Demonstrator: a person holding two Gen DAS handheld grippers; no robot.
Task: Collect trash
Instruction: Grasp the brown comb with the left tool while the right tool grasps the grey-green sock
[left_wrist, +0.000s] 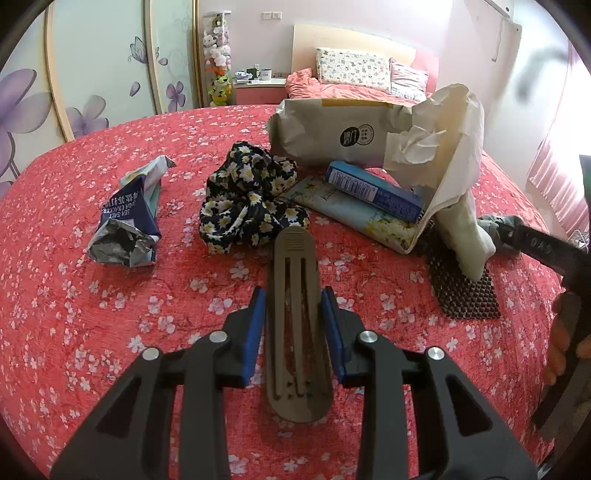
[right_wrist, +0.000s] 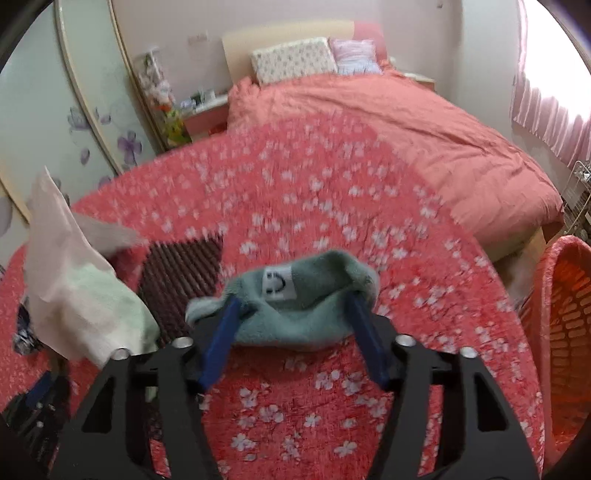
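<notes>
Left wrist view: left gripper (left_wrist: 293, 314) clamps tan plastic clip (left_wrist: 295, 321). Right gripper (right_wrist: 291, 317) grasps green cloth (right_wrist: 295, 306). Sorting step; next, likely drop into orange basket (right_wrist: 565, 332).

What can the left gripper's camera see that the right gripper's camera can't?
Only the left wrist view shows the crumpled cracker bag, the flowery dark cloth, the blue box, the big paper bag and a tan plastic piece clamped in the left gripper. Only the right wrist view shows the orange basket and the right gripper holding a green cloth. Both show the red flowered bedspread, the crumpled white paper and the dark bumpy mat.
</notes>
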